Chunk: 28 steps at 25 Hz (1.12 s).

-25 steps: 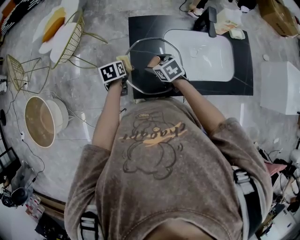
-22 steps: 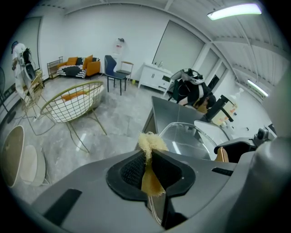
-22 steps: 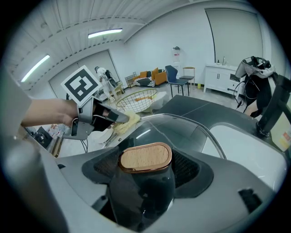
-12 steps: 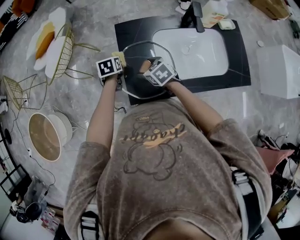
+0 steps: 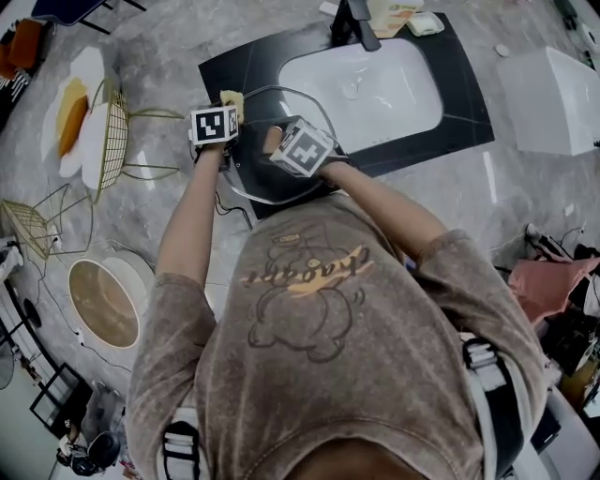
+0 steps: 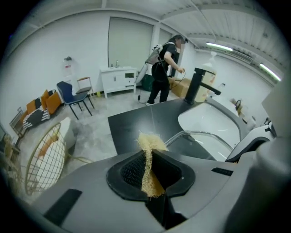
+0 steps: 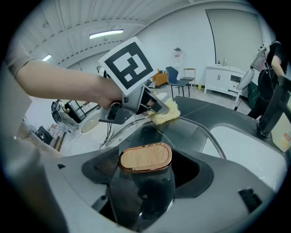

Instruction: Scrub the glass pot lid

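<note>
The glass pot lid (image 5: 281,178) is held tilted over the black counter (image 5: 244,66), left of the white sink (image 5: 366,89). My right gripper (image 5: 277,142) is shut on the lid's knob (image 7: 144,158), which has a wooden top and a copper rim. My left gripper (image 5: 228,111) is shut on a yellow scrub pad (image 5: 231,98), which is pressed against the lid's far left rim. In the left gripper view the scrub pad (image 6: 148,168) stands pinched between the jaws, with the lid's rim (image 6: 200,135) just beyond. The right gripper view shows the scrub pad (image 7: 166,113) touching the lid's glass (image 7: 191,125).
A black faucet (image 5: 354,21) stands behind the sink, with a bottle (image 5: 392,11) next to it. Gold wire furniture (image 5: 112,136) and a round beige tub (image 5: 103,302) are on the floor at left. A white box (image 5: 553,89) sits at right. A person (image 6: 166,68) stands far back.
The head view has swung, so everything sits further left in it. Both grippers keep their hold. The scrub pad has slid a little along the lid's left rim toward the far side.
</note>
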Motion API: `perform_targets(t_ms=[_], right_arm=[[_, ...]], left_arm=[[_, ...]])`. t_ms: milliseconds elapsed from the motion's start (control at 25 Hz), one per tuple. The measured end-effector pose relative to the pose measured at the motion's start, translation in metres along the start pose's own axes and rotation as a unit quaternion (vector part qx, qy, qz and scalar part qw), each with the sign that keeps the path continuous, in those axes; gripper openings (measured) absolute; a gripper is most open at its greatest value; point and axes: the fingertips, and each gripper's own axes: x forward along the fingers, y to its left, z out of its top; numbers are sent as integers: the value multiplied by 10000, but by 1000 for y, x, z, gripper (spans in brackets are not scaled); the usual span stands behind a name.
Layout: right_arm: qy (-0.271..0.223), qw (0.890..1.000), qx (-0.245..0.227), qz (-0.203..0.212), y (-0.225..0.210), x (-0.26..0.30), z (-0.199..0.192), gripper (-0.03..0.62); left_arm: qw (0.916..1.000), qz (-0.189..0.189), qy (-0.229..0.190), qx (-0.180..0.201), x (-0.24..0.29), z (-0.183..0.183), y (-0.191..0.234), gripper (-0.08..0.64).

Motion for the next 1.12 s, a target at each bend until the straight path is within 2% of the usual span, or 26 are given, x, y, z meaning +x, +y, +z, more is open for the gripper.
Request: perform_targets(t_ms=[160, 280, 440, 600, 680, 880, 1120], right_arm=[[-19, 10000, 26, -5, 0, 0, 1, 362], [-28, 10000, 41, 5, 0, 1, 1, 362], [-75, 10000, 36, -16, -1, 1, 1, 362], [-71, 10000, 34, -18, -1, 1, 2, 362], [-75, 10000, 49, -15, -1, 1, 1, 362], [-131, 9999, 39, -11, -3, 1, 1, 362], [-192, 9998, -18, 15, -4, 0, 2, 362]], left_arm=[[9973, -344, 19, 650, 14, 17, -19, 54], [9916, -623, 28, 1129, 25, 26, -37, 54], [9759, -1135, -126, 1858, 38, 40, -69, 54], [9574, -1621, -168, 2385, 46, 50, -95, 54], [9409, -1939, -150, 2774, 50, 51, -112, 54], [8853, -2710, 5, 3779, 55, 50, -154, 54], [8298, -3462, 133, 4376, 53, 44, -191, 54]])
